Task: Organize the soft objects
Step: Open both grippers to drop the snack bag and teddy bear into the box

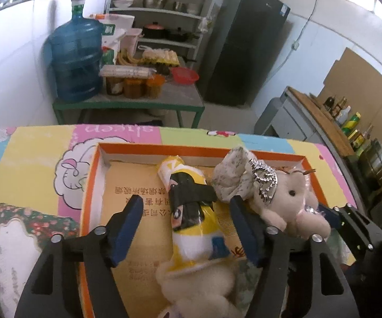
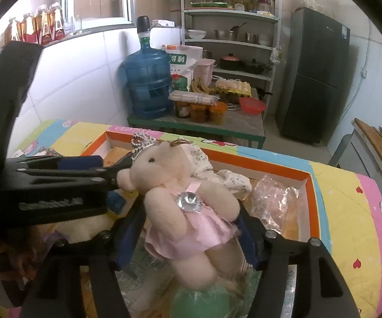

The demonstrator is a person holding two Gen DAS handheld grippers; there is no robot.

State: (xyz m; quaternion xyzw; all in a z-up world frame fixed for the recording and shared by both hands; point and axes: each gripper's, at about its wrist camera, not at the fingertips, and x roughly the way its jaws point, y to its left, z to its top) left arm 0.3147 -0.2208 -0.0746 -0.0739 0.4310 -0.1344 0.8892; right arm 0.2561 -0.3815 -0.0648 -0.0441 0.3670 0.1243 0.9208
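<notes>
A shallow orange-rimmed box lies on a colourful quilt. My left gripper is open inside it. A yellow-and-white roll with a black strap lies between the fingers, clear of both pads. To its right a pink bear with a silver tiara leans on a floral cloth bundle. My right gripper is open. The bear in its pink dress sits between the fingers, with the pads close beside it. The left gripper's fingers reach in by the bear's head.
A pale plush fills the box's near end. A crumpled clear bag lies at its right end. Beyond the quilt, a low green table holds a blue water jug and jars. Shelves and a dark fridge stand behind.
</notes>
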